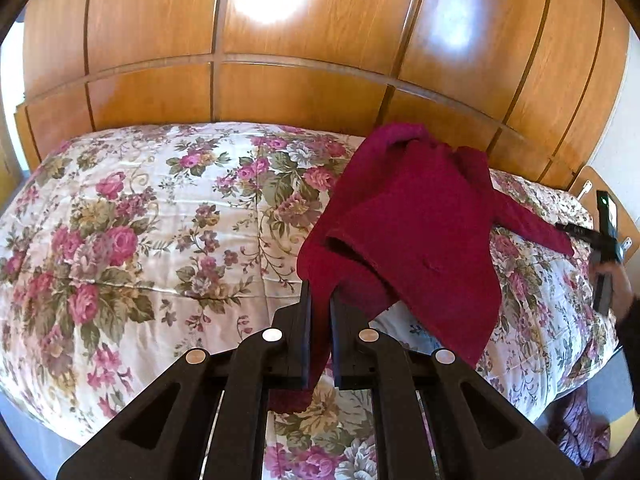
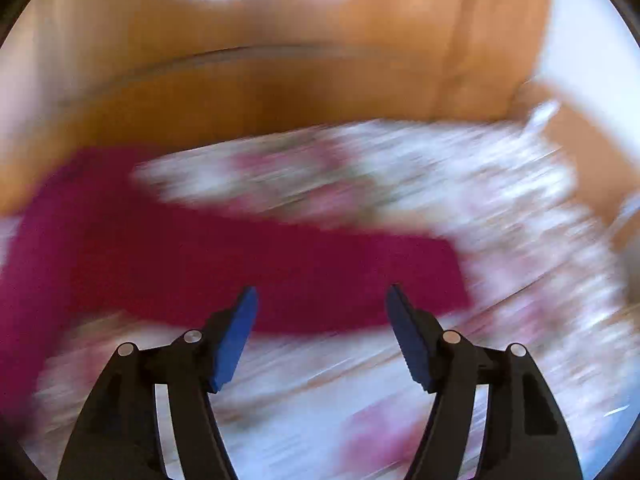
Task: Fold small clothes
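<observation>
- One garment in play: a dark red knitted sweater [image 1: 408, 220], partly lifted off the floral bedspread [image 1: 140, 220], one sleeve trailing right across the bed toward the right claw [image 1: 600, 248].
- Left claw [image 1: 320, 304]: pressed together, pinching a fold of the sweater's edge; cloth hangs from the pinch and drapes below it.
- Right claw [image 2: 322, 300]: spread, nothing between the blue pads [image 2: 234, 340]; the sleeve [image 2: 280, 276] lies on the bed just ahead of it.
- Handling, judged: soft, limp, light, not slippery; it will sag and stretch from a single pinch; best taken at hem corners, shoulder seams or cuff.
- Left view alone shows the garment's drape, the wooden wardrobe [image 1: 300, 40] and a person's hand on the right claw; right view alone shows the spread pads; it is heavily blurred, so the sleeve end is probably a cuff.
</observation>
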{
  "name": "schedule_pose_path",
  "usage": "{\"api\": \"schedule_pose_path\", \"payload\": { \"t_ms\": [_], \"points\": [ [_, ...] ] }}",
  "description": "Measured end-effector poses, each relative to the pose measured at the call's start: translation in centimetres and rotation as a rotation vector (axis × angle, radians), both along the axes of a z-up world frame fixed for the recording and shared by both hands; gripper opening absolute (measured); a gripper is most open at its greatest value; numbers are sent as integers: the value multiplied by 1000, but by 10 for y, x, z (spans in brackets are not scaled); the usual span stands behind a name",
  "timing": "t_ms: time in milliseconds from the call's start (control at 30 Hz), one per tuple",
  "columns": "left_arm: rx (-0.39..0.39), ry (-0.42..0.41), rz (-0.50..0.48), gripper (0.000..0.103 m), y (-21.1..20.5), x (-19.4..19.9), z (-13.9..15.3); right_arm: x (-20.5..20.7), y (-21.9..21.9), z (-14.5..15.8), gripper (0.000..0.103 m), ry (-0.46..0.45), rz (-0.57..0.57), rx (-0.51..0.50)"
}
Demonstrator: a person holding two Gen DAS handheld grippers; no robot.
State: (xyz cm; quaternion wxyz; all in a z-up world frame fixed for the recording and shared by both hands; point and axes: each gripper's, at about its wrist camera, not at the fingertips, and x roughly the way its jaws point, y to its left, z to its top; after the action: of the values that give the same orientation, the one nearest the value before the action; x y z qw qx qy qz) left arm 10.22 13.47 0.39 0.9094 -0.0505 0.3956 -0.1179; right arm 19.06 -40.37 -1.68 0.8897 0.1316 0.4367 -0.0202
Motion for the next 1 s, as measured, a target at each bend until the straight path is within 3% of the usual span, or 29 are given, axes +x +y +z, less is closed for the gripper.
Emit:
{"api": "schedule_pose_path", "payload": {
  "t_ms": [100,200,267,333,400,500,567,633,733,800,867,1000],
  "points": [
    [-22,-7,-6,6,0,-4,2,-17,73,-28,66,64,205,363],
    [-50,-29,-21,6,-3,-11,7,-20,136,-50,66,123,297,521],
    [-69,-45,-35,6,-6,-16,12,-14,166,-61,60,139,307,598],
    [-82,-68,-50,6,-10,-23,19,-7,179,-62,15,132,295,637],
    [-99,-85,-67,6,-13,-30,25,-10,179,-47,9,88,295,590],
    [-134,-111,-123,6,-23,-47,36,-29,160,-11,8,2,318,453],
    [-116,-129,-181,6,-35,-61,39,-56,136,12,7,-60,295,341],
    [-98,-117,-224,6,-46,-70,33,-78,100,25,7,-89,227,201],
    [-65,-83,-226,6,-47,-76,20,-99,43,22,7,-55,78,17],
    [-49,-58,-163,7,-33,-77,13,-106,20,11,7,-16,9,-39],
    [-39,-52,-48,7,-2,-72,16,-113,-4,-5,7,21,-42,-28],
    [7,-90,179,6,69,-43,41,-101,-2,-23,7,42,-55,-75]
  ]
}}
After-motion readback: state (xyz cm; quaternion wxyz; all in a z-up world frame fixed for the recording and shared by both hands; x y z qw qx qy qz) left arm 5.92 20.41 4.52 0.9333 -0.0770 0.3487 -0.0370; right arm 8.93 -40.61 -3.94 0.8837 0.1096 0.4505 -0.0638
